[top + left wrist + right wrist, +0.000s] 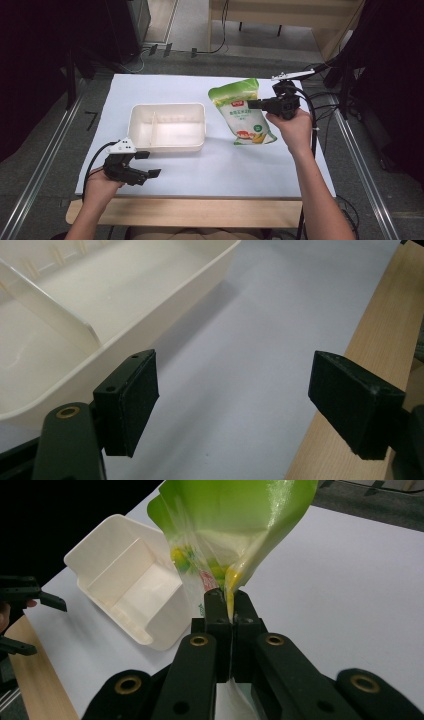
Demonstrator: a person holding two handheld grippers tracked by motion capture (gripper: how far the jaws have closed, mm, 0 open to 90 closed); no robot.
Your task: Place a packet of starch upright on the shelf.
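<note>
Bag pinched and lifted, not yet in the tray.

Right gripper clamped tight on the edge of the green snack bag, which hangs at 3 o'clock of the white divided tray. Tray holds nothing so far. Left gripper idle, jaws wide apart, at the tray's 7 o'clock. Carry-over and drop remain, likely.

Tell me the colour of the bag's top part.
Green top on the bag, over a white printed lower part; clearest in the high view.
</note>
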